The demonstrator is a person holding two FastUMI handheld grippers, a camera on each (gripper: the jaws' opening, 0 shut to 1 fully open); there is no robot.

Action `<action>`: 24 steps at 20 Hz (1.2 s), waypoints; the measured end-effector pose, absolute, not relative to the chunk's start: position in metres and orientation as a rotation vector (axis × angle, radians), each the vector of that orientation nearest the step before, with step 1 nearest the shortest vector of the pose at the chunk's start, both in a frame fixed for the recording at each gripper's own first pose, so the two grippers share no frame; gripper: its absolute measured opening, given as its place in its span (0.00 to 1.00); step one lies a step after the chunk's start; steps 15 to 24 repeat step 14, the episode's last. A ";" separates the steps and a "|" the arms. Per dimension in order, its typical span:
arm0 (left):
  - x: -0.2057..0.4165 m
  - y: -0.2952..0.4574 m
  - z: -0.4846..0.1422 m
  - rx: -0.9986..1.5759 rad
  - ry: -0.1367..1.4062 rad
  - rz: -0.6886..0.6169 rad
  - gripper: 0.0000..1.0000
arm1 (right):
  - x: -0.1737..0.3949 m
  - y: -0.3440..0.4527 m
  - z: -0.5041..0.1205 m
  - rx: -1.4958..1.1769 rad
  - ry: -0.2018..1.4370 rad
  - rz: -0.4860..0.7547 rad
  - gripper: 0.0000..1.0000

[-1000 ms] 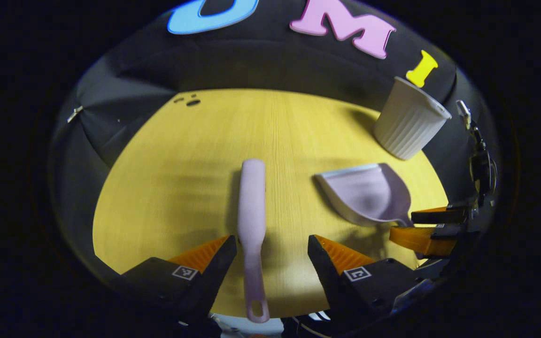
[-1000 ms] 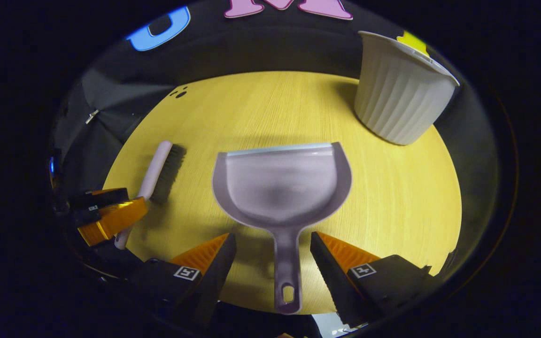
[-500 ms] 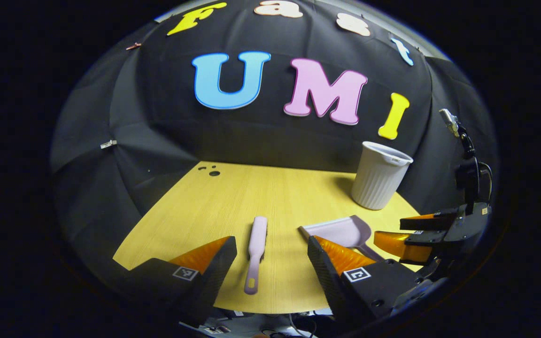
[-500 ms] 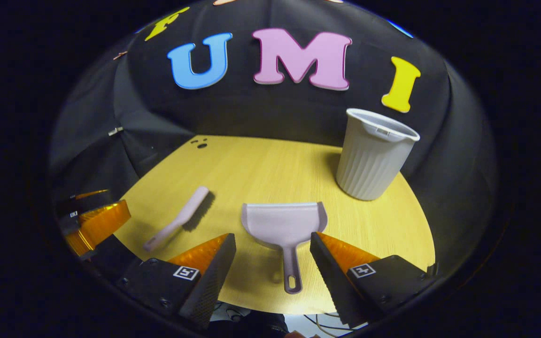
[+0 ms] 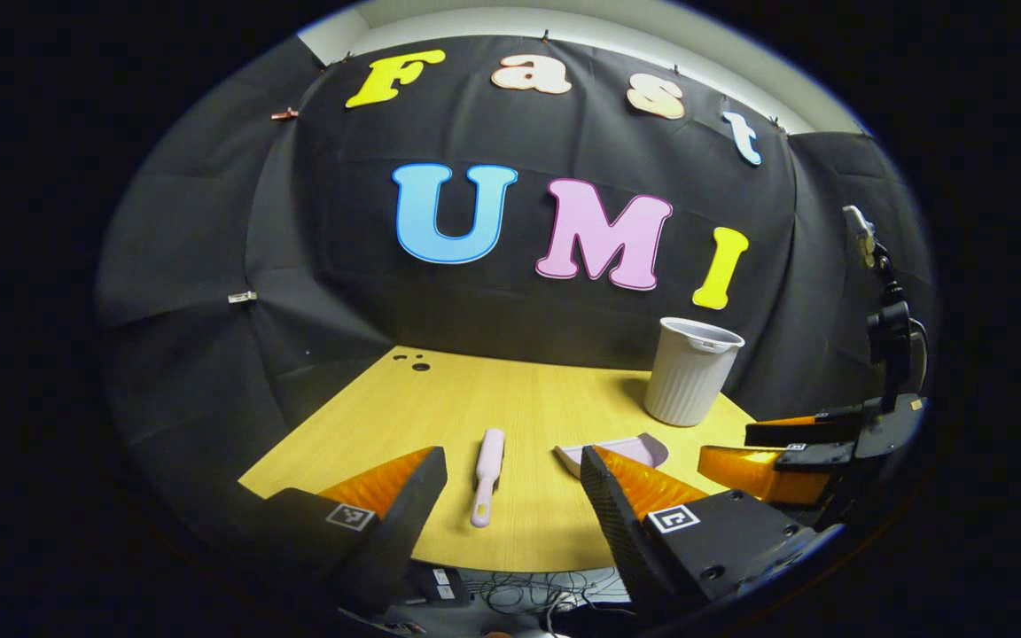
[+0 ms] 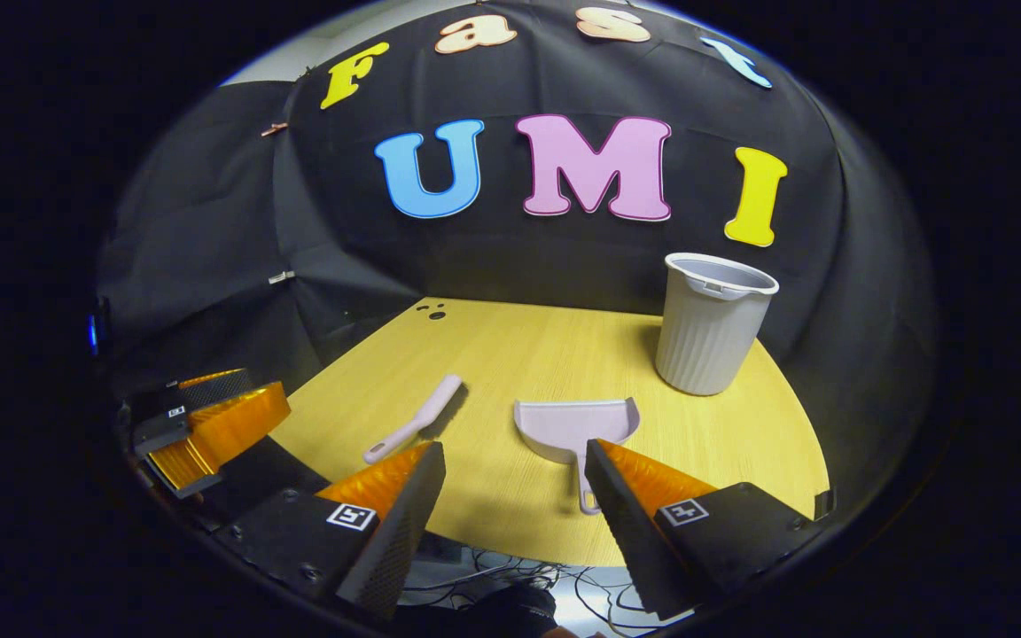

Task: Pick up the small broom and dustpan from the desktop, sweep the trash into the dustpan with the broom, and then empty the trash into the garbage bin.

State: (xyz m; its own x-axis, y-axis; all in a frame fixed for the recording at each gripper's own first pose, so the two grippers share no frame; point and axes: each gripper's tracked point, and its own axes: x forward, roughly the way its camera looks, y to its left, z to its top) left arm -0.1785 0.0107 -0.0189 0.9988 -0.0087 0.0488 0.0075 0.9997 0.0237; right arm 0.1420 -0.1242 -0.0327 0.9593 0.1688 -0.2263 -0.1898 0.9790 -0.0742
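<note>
A yellow wood-grain desktop (image 6: 519, 354) carries three things. The small broom (image 6: 413, 418) lies flat at near left, handle toward the near edge. Just right of it, apart, the dustpan (image 6: 577, 425) rests with its handle pointing near and its open mouth far. The ribbed white garbage bin (image 6: 710, 323) stands upright at far right. Small dark holes (image 6: 432, 310) mark the far left corner.

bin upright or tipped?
Upright: the garbage bin stands on its base at the desktop's far right, open rim up. Contents cannot be told.
</note>
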 end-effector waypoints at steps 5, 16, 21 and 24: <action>-0.192 0.014 -0.039 0.010 -0.011 -0.015 0.96 | 0.136 -0.124 -0.039 -0.023 0.256 0.176 0.99; -0.151 0.017 -0.040 -0.032 0.041 -0.017 0.96 | 0.154 -0.132 -0.041 -0.075 0.256 0.162 0.99; -0.151 0.017 -0.040 -0.032 0.041 -0.017 0.96 | 0.154 -0.132 -0.041 -0.075 0.256 0.162 0.99; -0.151 0.017 -0.040 -0.032 0.041 -0.017 0.96 | 0.154 -0.132 -0.041 -0.075 0.256 0.162 0.99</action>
